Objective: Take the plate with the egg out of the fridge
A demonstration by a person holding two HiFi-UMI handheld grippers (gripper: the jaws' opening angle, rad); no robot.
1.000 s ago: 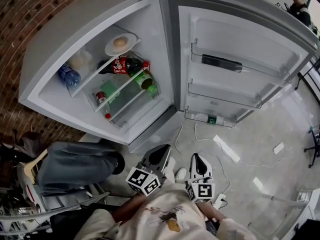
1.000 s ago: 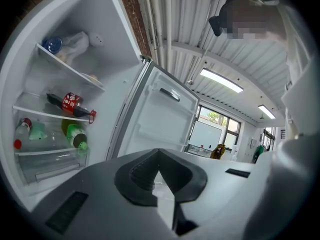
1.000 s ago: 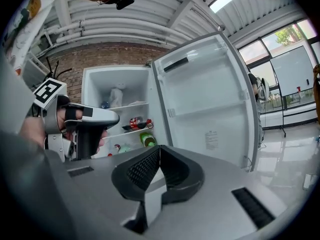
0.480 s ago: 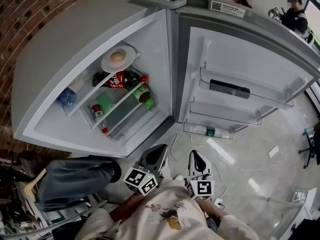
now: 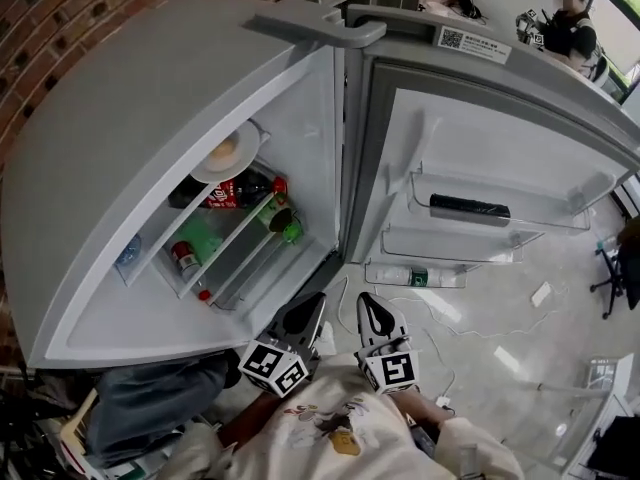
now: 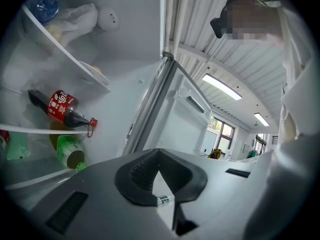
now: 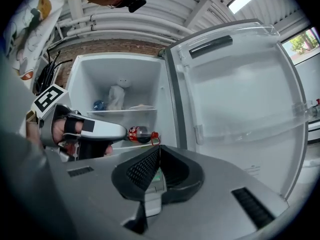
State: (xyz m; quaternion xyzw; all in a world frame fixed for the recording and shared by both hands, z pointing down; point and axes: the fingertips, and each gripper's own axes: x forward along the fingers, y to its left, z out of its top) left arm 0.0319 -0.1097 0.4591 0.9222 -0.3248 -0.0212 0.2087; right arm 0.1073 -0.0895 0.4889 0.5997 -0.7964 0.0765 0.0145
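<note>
The white plate with the egg (image 5: 225, 151) sits on the top shelf of the open fridge (image 5: 150, 98). From the right gripper view the plate (image 7: 141, 107) shows as a thin edge, and its rim (image 6: 94, 72) pokes over the shelf in the left gripper view. My left gripper (image 5: 314, 302) and right gripper (image 5: 368, 300) are side by side in front of the fridge's lower edge, both pointing at it. The jaws of each are shut with nothing between them (image 6: 159, 153) (image 7: 159, 150). The left gripper (image 7: 95, 130) also appears in the right gripper view.
A cola bottle (image 5: 235, 190), green bottles (image 5: 285, 226), a red can (image 5: 183, 258) and a blue-capped bottle (image 5: 130, 253) lie on the shelves. The open door (image 5: 500, 138) holds a black item (image 5: 470, 209) and a bottle (image 5: 415, 276). Cables (image 5: 445, 318) lie on the floor. A person (image 5: 565, 13) stands behind.
Both grippers have moved forward toward the open fridge, which now looms closer and larger. The jaws stayed shut.
</note>
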